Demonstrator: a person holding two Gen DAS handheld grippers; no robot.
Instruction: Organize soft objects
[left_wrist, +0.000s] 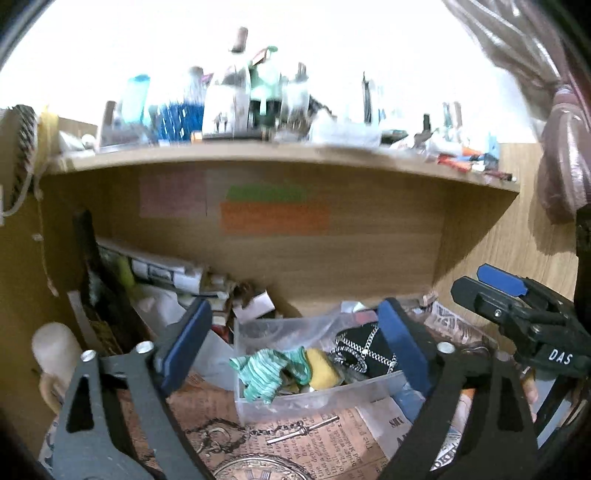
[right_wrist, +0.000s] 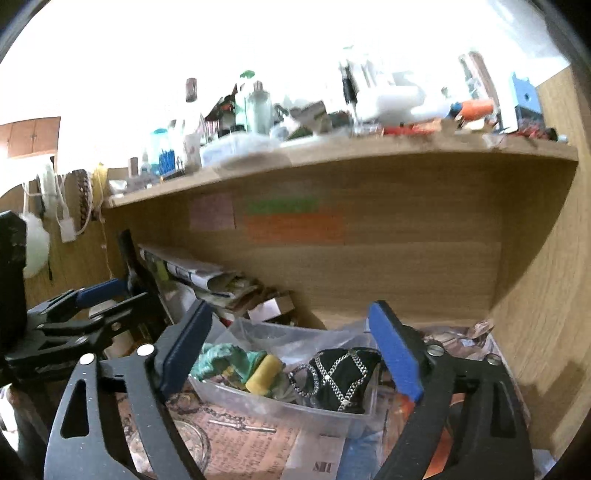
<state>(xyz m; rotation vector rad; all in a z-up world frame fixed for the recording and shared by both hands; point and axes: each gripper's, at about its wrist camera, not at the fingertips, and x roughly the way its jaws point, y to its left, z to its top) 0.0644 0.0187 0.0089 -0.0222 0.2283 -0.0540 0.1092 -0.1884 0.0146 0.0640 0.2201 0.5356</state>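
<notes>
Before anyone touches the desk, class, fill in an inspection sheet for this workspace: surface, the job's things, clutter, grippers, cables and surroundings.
Surface: desk covered with printed newspaper-style sheets.
Job's things: clear plastic bin holding a striped green cloth, a yellow soft piece and a black chain-trimmed pouch.
Clutter: pocket watch chain in front of the bin; rolled papers and small boxes behind it.
Grippers: left gripper and right gripper both open, empty, aimed at the bin.
Cables: white cord hanging at left.
Surroundings: wooden shelf above, crowded with bottles; coloured notes on the back panel.
</notes>
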